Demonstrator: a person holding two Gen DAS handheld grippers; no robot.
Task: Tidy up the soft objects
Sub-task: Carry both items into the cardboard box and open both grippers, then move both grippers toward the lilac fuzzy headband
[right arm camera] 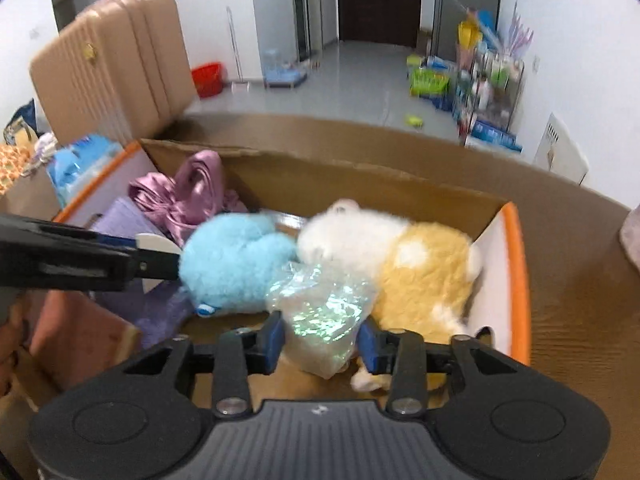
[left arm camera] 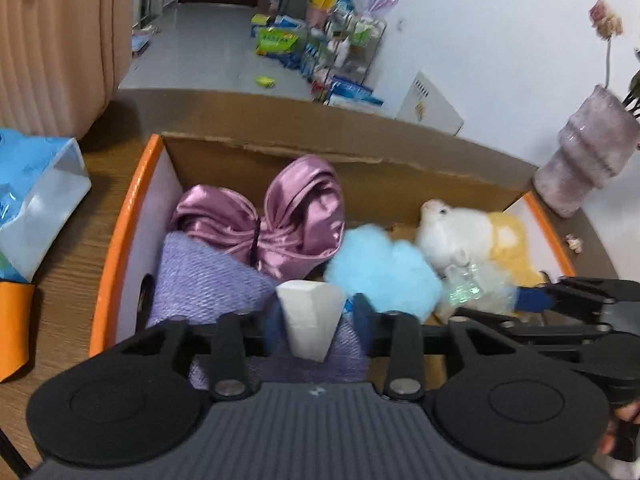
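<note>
An orange-rimmed cardboard box [left arm camera: 120, 216] [right arm camera: 520, 264] holds a folded purple towel [left arm camera: 208, 280], a pink satin cloth [left arm camera: 296, 216], a blue plush [left arm camera: 380, 272] [right arm camera: 236, 264] and a white-and-yellow plush [left arm camera: 472, 236] [right arm camera: 416, 264]. My left gripper [left arm camera: 316, 320] [right arm camera: 160, 256] hangs over the towel with a white foam block [left arm camera: 310, 312] between its jaws. The block touches the left pad, and a small gap shows at the right pad. My right gripper [right arm camera: 322, 332] [left arm camera: 532, 296] is closed on a shiny clear bag [right arm camera: 320, 312] [left arm camera: 468, 288] just above the plush toys.
The box stands on a wooden table [left arm camera: 72, 256]. A blue-and-white packet [left arm camera: 36, 196] lies left of it, a beige suitcase [left arm camera: 56, 48] behind that, and a pink ribbed vase [left arm camera: 584, 148] at the right. Cluttered shelves [right arm camera: 488, 92] line the far wall.
</note>
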